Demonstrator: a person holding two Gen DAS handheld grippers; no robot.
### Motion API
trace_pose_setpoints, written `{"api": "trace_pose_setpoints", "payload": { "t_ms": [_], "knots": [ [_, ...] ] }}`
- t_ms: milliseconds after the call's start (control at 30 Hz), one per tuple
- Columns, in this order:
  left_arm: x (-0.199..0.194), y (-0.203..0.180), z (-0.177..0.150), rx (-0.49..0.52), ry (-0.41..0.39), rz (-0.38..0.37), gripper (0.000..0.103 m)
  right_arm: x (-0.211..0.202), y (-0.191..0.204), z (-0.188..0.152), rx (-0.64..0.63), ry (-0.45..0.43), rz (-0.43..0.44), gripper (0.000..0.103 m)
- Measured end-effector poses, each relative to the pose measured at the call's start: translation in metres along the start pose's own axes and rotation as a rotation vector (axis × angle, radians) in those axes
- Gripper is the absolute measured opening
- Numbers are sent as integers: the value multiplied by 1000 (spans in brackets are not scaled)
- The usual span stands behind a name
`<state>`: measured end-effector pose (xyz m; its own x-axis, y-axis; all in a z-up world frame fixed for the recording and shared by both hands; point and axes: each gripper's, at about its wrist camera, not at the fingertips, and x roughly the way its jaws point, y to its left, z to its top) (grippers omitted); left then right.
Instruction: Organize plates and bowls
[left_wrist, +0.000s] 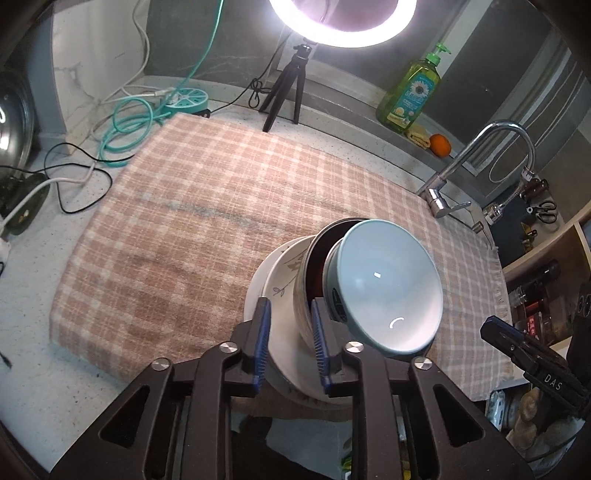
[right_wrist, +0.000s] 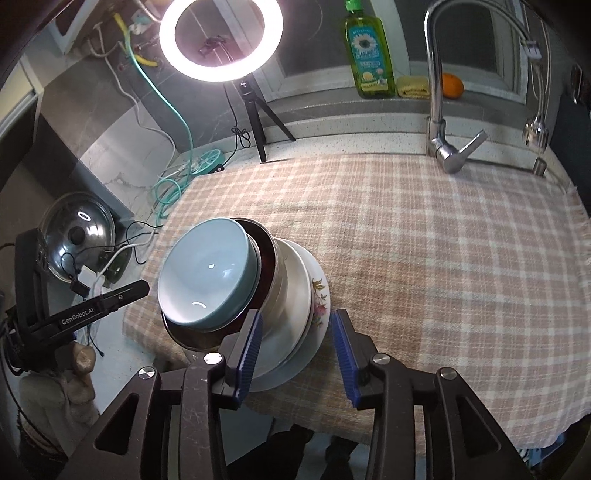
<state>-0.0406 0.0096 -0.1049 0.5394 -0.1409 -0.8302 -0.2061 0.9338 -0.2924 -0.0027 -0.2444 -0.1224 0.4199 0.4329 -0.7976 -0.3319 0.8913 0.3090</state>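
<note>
Pale-blue bowl nests atop stacked white plates.

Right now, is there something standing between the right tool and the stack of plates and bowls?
Nothing visible. The right tool is open just in front of the stack, on the checked cloth. The left tool is off to the other side.

A home kitchen: a speckled pale stone counter with a curved chrome tap, a green bottle of dish soap with a daisy label and an orange fruit on the window ledge, a shiny steel pot lid, scissors hung at the side
</note>
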Motion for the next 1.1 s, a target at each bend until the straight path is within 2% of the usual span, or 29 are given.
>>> {"api": "trace_pose_setpoints", "payload": {
  "t_ms": [100, 200, 300, 400, 500, 700, 833, 933, 1100],
  "knots": [
    [-6, -8, -3, 25, -19, 17, 26, -4, 3, 0, -20, -17, -16, 37],
    [-13, -17, -4, 50, -38, 30, 37, -8, 7, -1, -37, -35, -35, 37],
    [-17, -23, -5, 77, -50, 38, 40, -12, 12, -2, -52, -53, -57, 37],
    [-22, -31, -8, 112, -59, 49, 44, -16, 17, -4, -61, -75, -70, 48],
    [-29, -35, -13, 138, -70, 56, 50, -22, 26, -8, -73, -106, -93, 49],
    [-45, -35, -18, 182, -92, 65, 54, -33, 46, -19, -85, -151, -125, 50],
    [-56, -34, -24, 204, -107, 63, 58, -36, 56, -27, -68, -157, -125, 61],
    [-64, -35, -28, 222, -116, 56, 59, -42, 65, -35, -72, -170, -139, 62],
    [-74, -34, -33, 238, -127, 40, 59, -52, 74, -43, -60, -197, -146, 71]
  ]
}}
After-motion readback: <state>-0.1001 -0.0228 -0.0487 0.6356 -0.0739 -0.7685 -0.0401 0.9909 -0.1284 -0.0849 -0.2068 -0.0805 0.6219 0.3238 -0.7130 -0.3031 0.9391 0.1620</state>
